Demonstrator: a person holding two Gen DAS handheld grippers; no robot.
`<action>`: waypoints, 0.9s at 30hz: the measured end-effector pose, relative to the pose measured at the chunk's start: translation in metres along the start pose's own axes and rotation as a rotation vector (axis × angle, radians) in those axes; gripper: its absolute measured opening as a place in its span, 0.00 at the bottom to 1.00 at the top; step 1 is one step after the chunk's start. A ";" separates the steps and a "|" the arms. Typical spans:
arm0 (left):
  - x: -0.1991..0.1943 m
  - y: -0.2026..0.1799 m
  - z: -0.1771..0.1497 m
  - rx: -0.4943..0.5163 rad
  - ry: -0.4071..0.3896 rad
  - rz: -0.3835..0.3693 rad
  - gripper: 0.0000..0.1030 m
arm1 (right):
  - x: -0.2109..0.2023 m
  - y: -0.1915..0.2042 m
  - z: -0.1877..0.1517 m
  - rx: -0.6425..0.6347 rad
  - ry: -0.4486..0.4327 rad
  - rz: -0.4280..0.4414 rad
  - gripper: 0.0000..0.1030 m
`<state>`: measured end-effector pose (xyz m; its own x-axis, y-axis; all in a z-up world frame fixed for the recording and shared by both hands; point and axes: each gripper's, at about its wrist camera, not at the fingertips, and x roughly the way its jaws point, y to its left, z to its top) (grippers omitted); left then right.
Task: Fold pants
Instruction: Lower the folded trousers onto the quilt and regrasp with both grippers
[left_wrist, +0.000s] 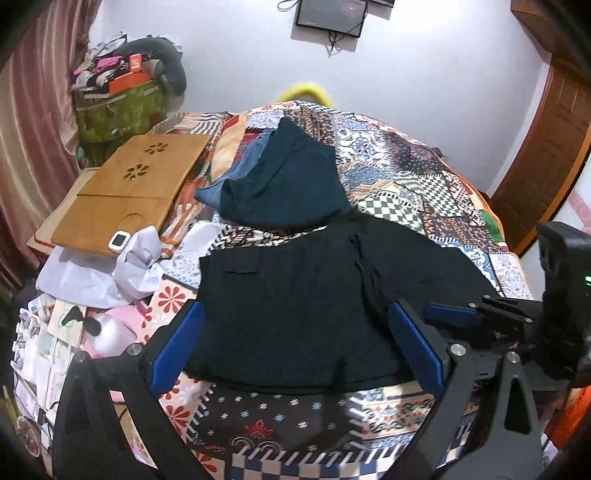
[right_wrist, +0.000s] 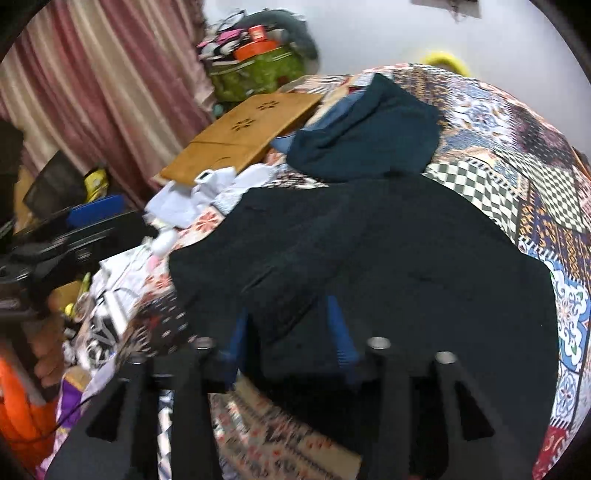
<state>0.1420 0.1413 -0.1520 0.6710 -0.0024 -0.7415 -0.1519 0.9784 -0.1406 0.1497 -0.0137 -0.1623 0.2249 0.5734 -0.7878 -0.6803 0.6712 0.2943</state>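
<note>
Black pants (left_wrist: 295, 302) lie spread on the patterned bedspread (left_wrist: 399, 173), waistband toward me. They also fill the middle of the right wrist view (right_wrist: 388, 258). My left gripper (left_wrist: 295, 332) is open, its blue-padded fingers (left_wrist: 177, 343) straddling the waist end just above the cloth, holding nothing. My right gripper (right_wrist: 291, 332) has its blue pads close together with a fold of the black cloth between them; the view is blurred. It shows in the left wrist view (left_wrist: 454, 314) at the pants' right edge.
Folded dark teal and blue garments (left_wrist: 288, 181) lie beyond the pants. A wooden lap tray (left_wrist: 133, 188) and white papers (left_wrist: 122, 269) lie at the left, clutter below them. A green bag (left_wrist: 118, 107) stands by the curtain. A wooden door (left_wrist: 546, 147) is at the right.
</note>
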 end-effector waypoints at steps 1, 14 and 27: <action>-0.001 -0.004 0.003 0.006 -0.004 -0.004 0.97 | -0.007 0.001 0.000 -0.014 -0.008 0.010 0.43; 0.031 -0.077 0.059 0.138 0.031 -0.114 0.97 | -0.079 -0.075 0.032 0.015 -0.188 -0.085 0.48; 0.157 -0.128 0.040 0.303 0.365 -0.065 0.98 | -0.012 -0.160 0.000 0.179 0.066 -0.053 0.48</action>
<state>0.2957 0.0241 -0.2240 0.3646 -0.0852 -0.9272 0.1369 0.9899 -0.0371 0.2558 -0.1278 -0.1995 0.2072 0.5067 -0.8369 -0.5321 0.7762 0.3382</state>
